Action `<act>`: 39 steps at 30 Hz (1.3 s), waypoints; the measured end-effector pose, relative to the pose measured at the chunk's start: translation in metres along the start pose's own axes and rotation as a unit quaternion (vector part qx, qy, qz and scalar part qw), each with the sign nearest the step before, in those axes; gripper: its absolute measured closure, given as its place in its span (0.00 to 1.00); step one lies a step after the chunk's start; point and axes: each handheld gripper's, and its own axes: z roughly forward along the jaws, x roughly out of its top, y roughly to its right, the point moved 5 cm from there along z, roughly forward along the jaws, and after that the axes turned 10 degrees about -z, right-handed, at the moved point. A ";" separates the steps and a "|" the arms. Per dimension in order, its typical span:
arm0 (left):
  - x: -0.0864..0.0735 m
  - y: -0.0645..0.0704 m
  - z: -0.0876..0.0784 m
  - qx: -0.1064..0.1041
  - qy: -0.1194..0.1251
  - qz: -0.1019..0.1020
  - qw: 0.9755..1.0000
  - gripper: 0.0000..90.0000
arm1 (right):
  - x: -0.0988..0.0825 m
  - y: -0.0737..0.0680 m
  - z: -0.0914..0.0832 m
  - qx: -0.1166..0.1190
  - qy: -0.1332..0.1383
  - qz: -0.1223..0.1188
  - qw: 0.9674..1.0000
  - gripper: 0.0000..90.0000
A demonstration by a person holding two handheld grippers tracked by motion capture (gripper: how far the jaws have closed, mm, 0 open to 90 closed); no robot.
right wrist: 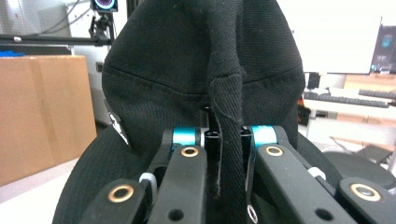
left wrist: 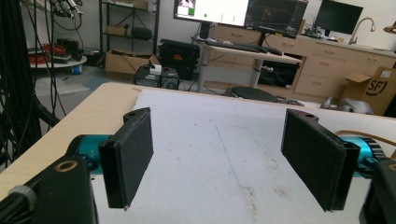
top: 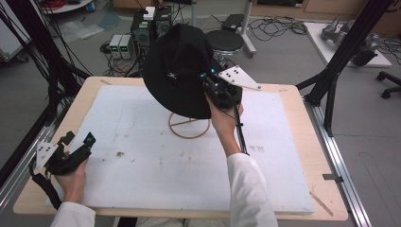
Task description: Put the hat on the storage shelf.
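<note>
Overhead, the right gripper (top: 213, 88) is clamped on a black hat's (top: 177, 71) brim, above a wooden stand (top: 189, 126); the left gripper (top: 78, 142) rests with jaws apart on the desk (top: 293, 142).

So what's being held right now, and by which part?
The right hand-held gripper is shut on the black hat, pinching a fold of its brim. The left hand-held gripper is open and holds nothing.

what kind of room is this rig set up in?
Most likely a robotics or engineering lab. Monitors stand on a desk, cables trail over the floor, and electronics boxes sit behind the table, beside black framing.
</note>
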 end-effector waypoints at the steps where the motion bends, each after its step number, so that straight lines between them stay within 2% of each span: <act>1: 0.000 0.000 0.000 0.000 -0.001 0.000 1.000 0.28 | -0.002 0.000 0.001 0.003 -0.005 0.001 1.000 0.97; 6: 0.000 -0.001 0.000 0.000 -0.001 0.001 1.000 0.28 | -0.009 -0.001 0.004 0.012 -0.021 0.005 1.000 0.97; 9: 0.000 0.000 0.000 -0.001 -0.002 0.001 1.000 0.28 | -0.010 -0.002 0.003 0.012 -0.019 0.008 1.000 0.97; 19: -0.001 0.001 0.001 -0.002 -0.005 0.006 1.000 0.28 | -0.017 0.000 0.002 0.013 -0.042 0.020 0.999 0.96; 30: -0.001 0.001 0.001 -0.001 -0.005 0.004 1.000 0.28 | -0.021 -0.001 0.003 0.025 -0.057 0.022 0.998 0.94; 39: -0.001 0.001 0.001 0.002 -0.007 0.005 1.000 0.29 | -0.023 -0.004 0.003 0.015 -0.064 0.022 0.998 0.88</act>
